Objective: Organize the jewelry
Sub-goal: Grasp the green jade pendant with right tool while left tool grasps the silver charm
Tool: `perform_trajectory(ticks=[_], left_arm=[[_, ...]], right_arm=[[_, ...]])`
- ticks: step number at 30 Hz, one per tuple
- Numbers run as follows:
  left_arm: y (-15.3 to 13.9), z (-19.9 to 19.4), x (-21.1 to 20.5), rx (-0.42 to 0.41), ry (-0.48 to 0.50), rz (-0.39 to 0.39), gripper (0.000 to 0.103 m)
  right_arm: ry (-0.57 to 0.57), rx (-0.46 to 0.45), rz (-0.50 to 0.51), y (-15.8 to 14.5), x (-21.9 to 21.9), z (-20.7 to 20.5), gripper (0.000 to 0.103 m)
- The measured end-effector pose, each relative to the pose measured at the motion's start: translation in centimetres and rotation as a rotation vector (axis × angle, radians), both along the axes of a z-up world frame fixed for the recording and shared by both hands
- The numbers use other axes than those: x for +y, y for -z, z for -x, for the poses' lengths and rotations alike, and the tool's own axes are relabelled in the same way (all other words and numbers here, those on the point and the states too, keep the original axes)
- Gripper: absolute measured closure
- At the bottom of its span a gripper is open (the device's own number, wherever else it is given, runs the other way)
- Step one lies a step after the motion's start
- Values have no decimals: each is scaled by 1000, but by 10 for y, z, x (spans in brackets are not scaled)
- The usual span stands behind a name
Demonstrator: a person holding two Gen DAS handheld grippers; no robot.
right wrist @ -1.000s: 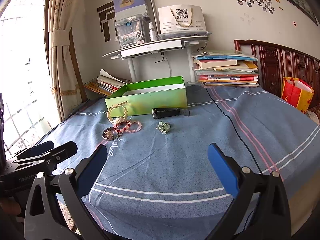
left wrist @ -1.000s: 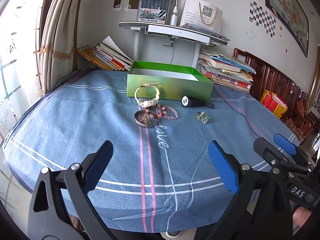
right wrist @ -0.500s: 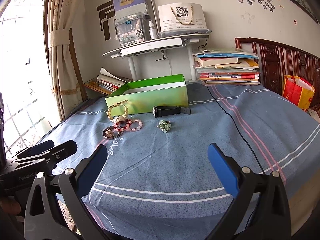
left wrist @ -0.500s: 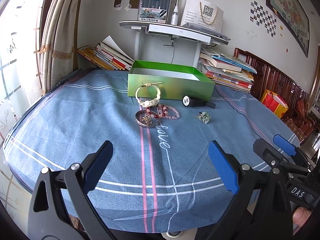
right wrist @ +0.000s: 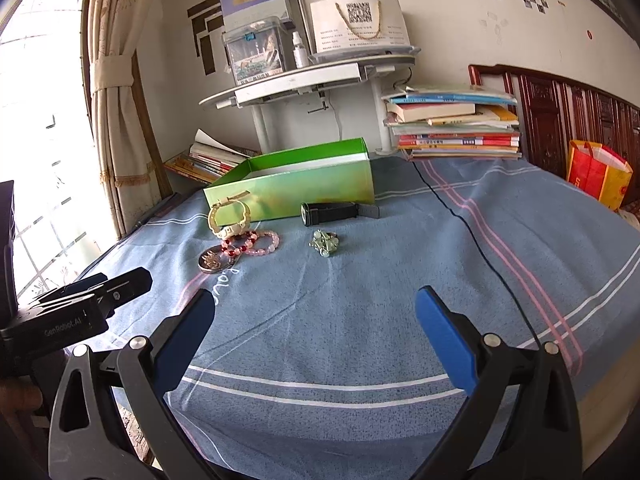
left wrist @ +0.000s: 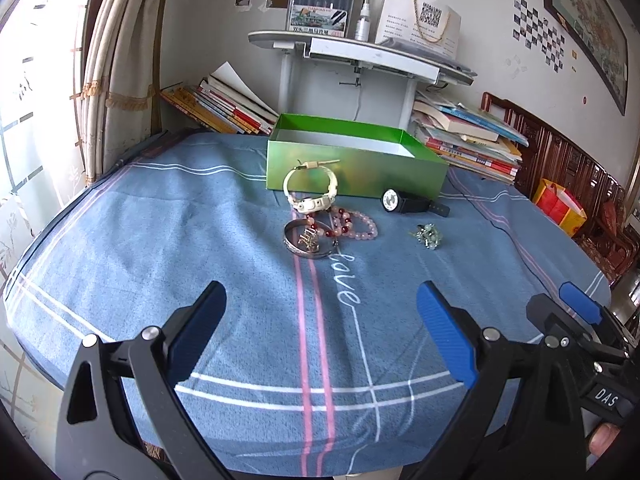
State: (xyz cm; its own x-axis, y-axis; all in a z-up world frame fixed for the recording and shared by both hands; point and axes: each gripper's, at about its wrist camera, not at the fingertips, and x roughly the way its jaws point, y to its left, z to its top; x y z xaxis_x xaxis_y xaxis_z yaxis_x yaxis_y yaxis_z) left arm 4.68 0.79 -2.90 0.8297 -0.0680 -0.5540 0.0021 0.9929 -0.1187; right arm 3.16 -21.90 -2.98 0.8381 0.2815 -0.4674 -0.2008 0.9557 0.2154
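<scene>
An open green box (left wrist: 356, 168) (right wrist: 296, 184) stands at the back of the blue cloth. In front of it lie a white watch (left wrist: 310, 196) (right wrist: 230, 222), pink and red bead bracelets (left wrist: 352, 224) (right wrist: 252, 242), a silver bangle (left wrist: 308, 240) (right wrist: 214, 260), a black watch (left wrist: 408, 202) (right wrist: 332, 213) and a small green trinket (left wrist: 428, 237) (right wrist: 325, 245). My left gripper (left wrist: 320, 332) is open near the front edge, well short of the jewelry. My right gripper (right wrist: 316, 332) is open too, with nothing between its fingers.
Stacks of books (right wrist: 452, 128) and a grey shelf stand (left wrist: 360, 52) sit behind the box. A black cable (right wrist: 480, 248) runs across the cloth on the right. A red and yellow bag (right wrist: 596, 176) stands by the wooden bench. Curtain and window are on the left.
Both cameras have edged slightly closer to the jewelry. Both grippers stay open and nothing on the cloth has moved.
</scene>
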Motion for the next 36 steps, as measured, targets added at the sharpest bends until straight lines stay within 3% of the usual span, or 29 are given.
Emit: perform_trajectory(ticks=[9,19,25,27,30,35,36], left_arm=[[13,-43,2,51,-4,-9,8],[23,-101,3,105,-5,-26,8],[29,-125,-2,143,26,-42,11],[31,-130,-5,158,44,-47,21],[38,-139,-4,204,65,-33,37],[41,-141,0,217,64,5,43],[41,-141,1,214,57,5,48]], right_arm=[[-10,45,3,7,-1,-38,5],[-40,161,41,17,10,-113,9],[-89,247,73,24,19,-147,27],[-109,279,78,29,24,-156,40],[-138,323,71,34,28,-165,50],[-158,344,81,37,35,-170,60],[-163,345,82,37,36,-170,67]])
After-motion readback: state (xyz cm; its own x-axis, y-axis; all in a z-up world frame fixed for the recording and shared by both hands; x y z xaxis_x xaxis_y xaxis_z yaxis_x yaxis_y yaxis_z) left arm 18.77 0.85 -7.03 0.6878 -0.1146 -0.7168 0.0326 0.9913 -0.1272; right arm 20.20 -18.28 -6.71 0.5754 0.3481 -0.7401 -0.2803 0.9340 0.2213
